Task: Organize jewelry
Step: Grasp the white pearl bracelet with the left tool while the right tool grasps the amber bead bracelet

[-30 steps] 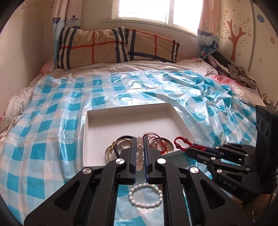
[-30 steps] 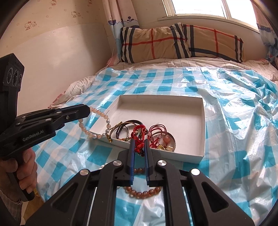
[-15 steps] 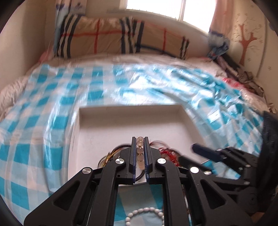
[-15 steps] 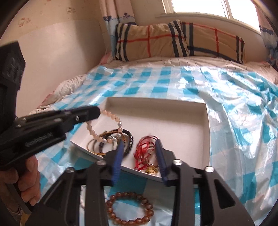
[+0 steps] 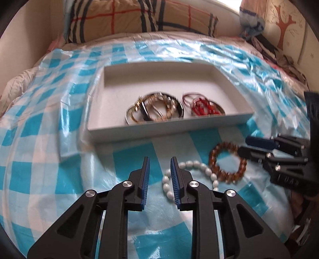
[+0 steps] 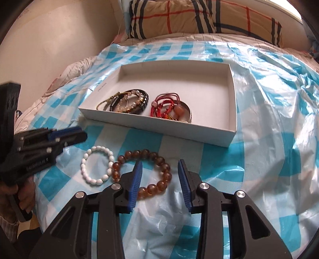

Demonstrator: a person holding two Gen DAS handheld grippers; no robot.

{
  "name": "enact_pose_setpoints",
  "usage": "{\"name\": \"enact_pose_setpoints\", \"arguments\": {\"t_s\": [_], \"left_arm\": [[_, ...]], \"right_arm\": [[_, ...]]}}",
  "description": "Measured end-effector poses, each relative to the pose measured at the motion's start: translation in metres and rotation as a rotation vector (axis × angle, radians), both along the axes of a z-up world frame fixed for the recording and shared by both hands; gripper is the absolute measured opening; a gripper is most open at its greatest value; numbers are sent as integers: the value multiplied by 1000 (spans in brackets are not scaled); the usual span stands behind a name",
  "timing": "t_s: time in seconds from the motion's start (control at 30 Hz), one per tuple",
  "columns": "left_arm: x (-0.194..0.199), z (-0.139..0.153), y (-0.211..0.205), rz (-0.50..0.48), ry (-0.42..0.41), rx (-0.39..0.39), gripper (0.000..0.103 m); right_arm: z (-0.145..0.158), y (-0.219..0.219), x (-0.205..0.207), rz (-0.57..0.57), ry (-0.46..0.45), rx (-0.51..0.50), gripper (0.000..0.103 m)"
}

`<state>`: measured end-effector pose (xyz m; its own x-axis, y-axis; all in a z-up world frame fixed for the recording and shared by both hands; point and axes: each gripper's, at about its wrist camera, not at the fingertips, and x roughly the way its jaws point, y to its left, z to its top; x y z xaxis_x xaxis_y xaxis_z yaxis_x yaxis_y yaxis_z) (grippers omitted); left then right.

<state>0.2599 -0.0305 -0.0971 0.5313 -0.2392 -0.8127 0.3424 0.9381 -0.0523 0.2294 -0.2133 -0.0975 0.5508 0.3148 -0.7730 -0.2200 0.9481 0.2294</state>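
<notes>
1. The left tool [image 5: 158, 166] is seen with its jaws parted by a narrow gap, having just been opening; nothing is held between them. Only the blue-and-white checked plastic sheet [image 5: 49, 127] shows in the gap.
2. The right tool [image 6: 159, 169] is seen with its jaws apart at a moderate width, empty. Part of the amber bead bracelet [image 6: 165, 175] lies on the sheet below the gap; contact with the pads cannot be determined.
3. The white bead bracelet [image 6: 87, 173] lies flat on the sheet, just beside the amber bead bracelet on its left, the two touching or nearly so. In the left wrist view it is partly hidden behind the left tool's right finger.
4. The shallow white box [image 6: 232, 99] rests on the sheet beyond both bracelets. Inside it, near the front wall, two clusters are noted: dark and gold bangles mixed with a pale bead strand [image 6: 127, 100], and red cord bracelets [image 6: 165, 107] lying on a metal bangle.
5. A hand [image 6: 22, 195] is seen gripping the left tool's handle at the left edge of the right wrist view.
6. Plaid pillows [image 6: 179, 18] lie at the head of the bed.
</notes>
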Motion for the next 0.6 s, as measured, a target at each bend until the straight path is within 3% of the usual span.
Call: {"name": "enact_pose_setpoints", "arguments": {"t_s": [0.17,0.23,0.27,0.3,0.37,0.47,0.6], "left_arm": [[-2,-17,-12,-27,19,72,25],[-5,-21,-15,-30,8,95,25],[-7,-21,-16,-33,7,102,23],[-9,-21,-18,-41,8,98,14],[-13,-20,-20,-61,14,90,7],[-23,-14,-18,-76,37,41,7],[-36,5,-4,-52,23,-18,7]], "right_arm": [[-13,10,8,32,50,-44,36],[-16,15,8,36,50,-75,30],[-17,16,8,39,49,-85,17],[-16,18,6,45,49,-92,13],[-15,20,1,57,48,-83,12],[-10,16,-10,56,52,-9,12],[8,2,-32,63,22,186,12]]}}
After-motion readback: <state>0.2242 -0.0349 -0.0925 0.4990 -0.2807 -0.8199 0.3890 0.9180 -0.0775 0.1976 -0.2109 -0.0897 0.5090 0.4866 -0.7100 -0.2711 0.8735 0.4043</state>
